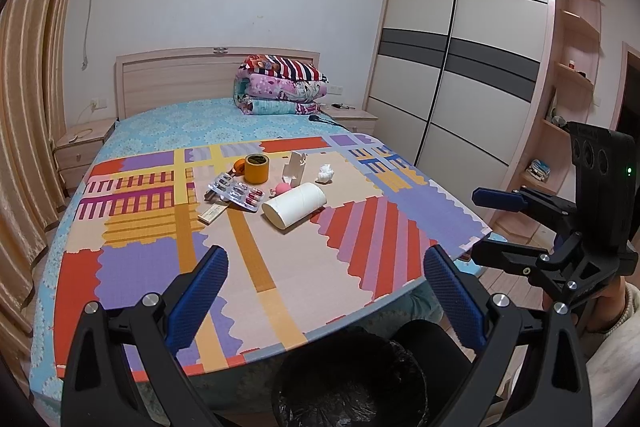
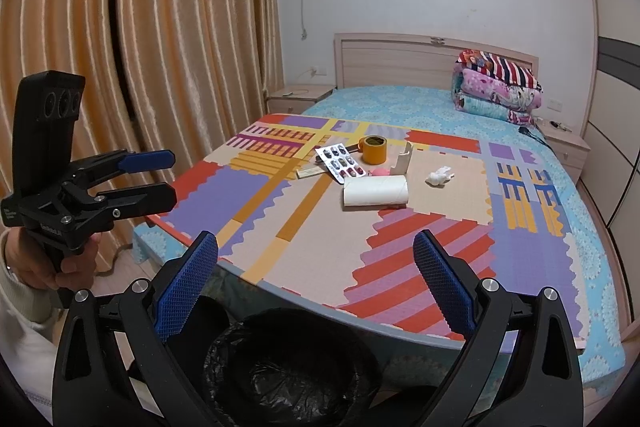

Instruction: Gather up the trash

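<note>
A pile of items lies mid-mat on the bed: a white paper roll [image 1: 295, 203] [image 2: 375, 190], a crumpled tissue [image 1: 325, 173] [image 2: 439, 175], pill blister packs [image 1: 240, 191] [image 2: 341, 162], a yellow tape roll [image 1: 256, 167] [image 2: 374, 149], a white torn carton [image 1: 294, 167] [image 2: 402, 161], a pink ball [image 1: 282, 187] and a small flat box [image 1: 213, 213]. A black-lined trash bin [image 1: 348, 383] [image 2: 290, 375] stands at the bed's foot, below both grippers. My left gripper [image 1: 326, 297] is open and empty. My right gripper [image 2: 316, 283] is open and empty; it also shows in the left wrist view [image 1: 486, 219].
The colourful patchwork mat [image 1: 168, 267] [image 2: 440, 259] covers the near half of the blue bed. Folded quilts [image 1: 280, 85] sit by the headboard. Curtains [image 2: 140, 47] hang at left, a wardrobe [image 1: 460, 67] at right, nightstands [image 1: 80, 143] beside the bed.
</note>
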`<state>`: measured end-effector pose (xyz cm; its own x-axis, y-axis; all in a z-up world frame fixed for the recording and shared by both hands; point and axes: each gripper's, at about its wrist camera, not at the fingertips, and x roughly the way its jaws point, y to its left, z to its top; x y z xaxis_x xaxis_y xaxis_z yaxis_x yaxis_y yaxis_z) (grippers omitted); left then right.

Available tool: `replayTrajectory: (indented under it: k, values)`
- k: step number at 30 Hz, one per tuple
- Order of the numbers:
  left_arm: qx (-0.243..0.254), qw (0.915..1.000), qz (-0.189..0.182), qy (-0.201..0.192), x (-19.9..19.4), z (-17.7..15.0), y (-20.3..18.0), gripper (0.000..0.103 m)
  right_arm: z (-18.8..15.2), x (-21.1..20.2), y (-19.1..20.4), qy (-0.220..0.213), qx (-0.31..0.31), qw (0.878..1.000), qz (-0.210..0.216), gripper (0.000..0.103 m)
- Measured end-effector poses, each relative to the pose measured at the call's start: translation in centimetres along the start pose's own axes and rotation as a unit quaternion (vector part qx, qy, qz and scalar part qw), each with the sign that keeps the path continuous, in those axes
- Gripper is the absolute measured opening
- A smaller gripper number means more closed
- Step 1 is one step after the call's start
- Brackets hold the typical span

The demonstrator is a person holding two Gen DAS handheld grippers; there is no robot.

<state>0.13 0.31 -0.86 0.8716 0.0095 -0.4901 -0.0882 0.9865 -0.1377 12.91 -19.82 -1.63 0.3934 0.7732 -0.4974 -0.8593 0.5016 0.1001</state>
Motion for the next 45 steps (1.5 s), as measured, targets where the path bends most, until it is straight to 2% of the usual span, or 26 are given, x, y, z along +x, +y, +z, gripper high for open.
replayTrajectory:
  k: [45]
  values:
    - [0.002,1.0000,-0.002,-0.006,-0.69,0.26,0.01,0.095,-0.08,0.05,0.06,0.002,-0.005,1.000,-0.001,0.099]
